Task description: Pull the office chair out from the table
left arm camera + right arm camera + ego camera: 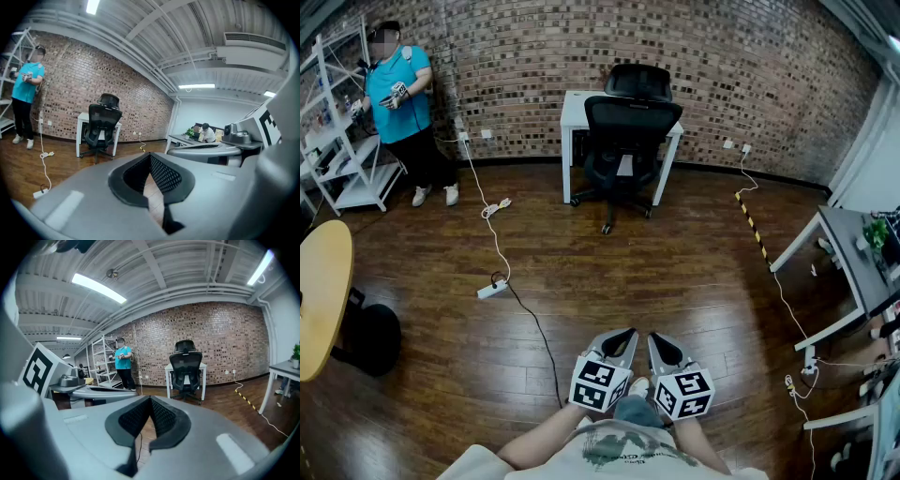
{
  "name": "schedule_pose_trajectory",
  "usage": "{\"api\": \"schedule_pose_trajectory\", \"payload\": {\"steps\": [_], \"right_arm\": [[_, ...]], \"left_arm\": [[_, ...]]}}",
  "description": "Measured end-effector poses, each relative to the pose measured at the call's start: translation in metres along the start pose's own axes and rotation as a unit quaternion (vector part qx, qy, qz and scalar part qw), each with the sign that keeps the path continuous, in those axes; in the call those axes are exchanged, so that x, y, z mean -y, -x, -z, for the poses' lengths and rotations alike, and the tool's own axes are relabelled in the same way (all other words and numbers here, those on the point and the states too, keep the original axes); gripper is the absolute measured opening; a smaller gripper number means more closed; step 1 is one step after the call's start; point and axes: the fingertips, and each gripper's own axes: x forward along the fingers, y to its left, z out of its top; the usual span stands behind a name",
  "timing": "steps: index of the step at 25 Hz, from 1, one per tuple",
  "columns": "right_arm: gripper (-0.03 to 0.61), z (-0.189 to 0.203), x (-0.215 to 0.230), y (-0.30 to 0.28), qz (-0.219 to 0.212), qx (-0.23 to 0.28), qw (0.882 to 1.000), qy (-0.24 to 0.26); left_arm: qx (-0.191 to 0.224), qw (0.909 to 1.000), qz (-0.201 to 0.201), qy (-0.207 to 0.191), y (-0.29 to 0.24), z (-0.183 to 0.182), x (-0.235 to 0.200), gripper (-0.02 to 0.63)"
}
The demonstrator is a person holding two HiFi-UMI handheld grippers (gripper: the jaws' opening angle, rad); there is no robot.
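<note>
The black mesh office chair (623, 141) stands tucked against the small white table (574, 105) by the brick wall, across the room from me. It also shows far ahead in the left gripper view as the chair (103, 124) and in the right gripper view as the chair (186, 366). My left gripper (626, 335) and right gripper (657, 338) are held side by side close to my body, pointing toward the chair. Both are shut with nothing between the jaws: the left gripper (150, 157) and the right gripper (150, 399) each show pads meeting at the tips.
A person in a teal shirt (398, 94) stands at the back left beside white shelving (337, 141). A power strip with its cable (492, 289) lies on the wood floor. A round wooden table (319, 291) is at the left and grey desks (848, 262) at the right.
</note>
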Motion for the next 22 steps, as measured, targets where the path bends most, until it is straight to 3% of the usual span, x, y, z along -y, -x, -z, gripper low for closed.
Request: {"api": "schedule_pose_trajectory", "payload": {"steps": [13, 22], "right_arm": [[0.0, -0.071, 0.102, -0.081, -0.023, 0.047, 0.998, 0.021], [0.0, -0.094, 0.177, -0.124, -0.044, 0.052, 0.998, 0.005]], "left_arm": [[0.009, 0.9984, -0.033, -0.046, -0.124, -0.07, -0.031, 0.012], [-0.008, 0.9973, -0.06, -0.042, -0.202, -0.089, -0.048, 0.012]]}}
